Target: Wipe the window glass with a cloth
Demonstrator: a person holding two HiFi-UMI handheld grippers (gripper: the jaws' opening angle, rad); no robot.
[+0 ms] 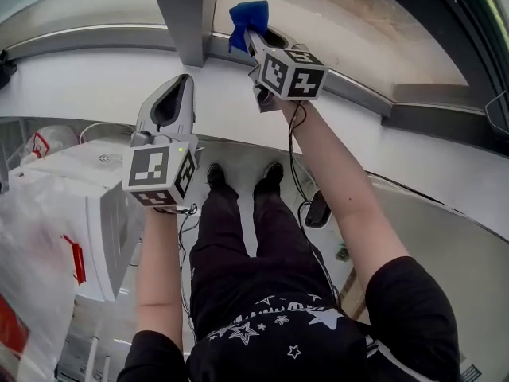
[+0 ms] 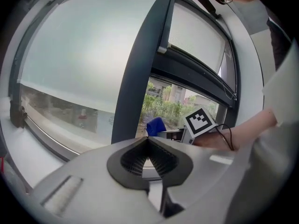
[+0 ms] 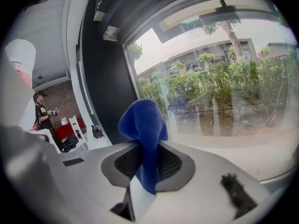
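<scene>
A blue cloth is bunched between the jaws of my right gripper, which is shut on it. The cloth is up against the lower left corner of the clear window glass, beside the dark mullion. In the right gripper view the cloth stands up out of that gripper in front of the glass, with trees and buildings outside. My left gripper is shut and empty, held lower left over the sill. The left gripper view shows that gripper, the cloth and the mullion.
The white sill runs under the frame. A white box-like appliance and a plastic bag stand at lower left. The person's shoes are on the floor below. A frosted pane lies left of the mullion.
</scene>
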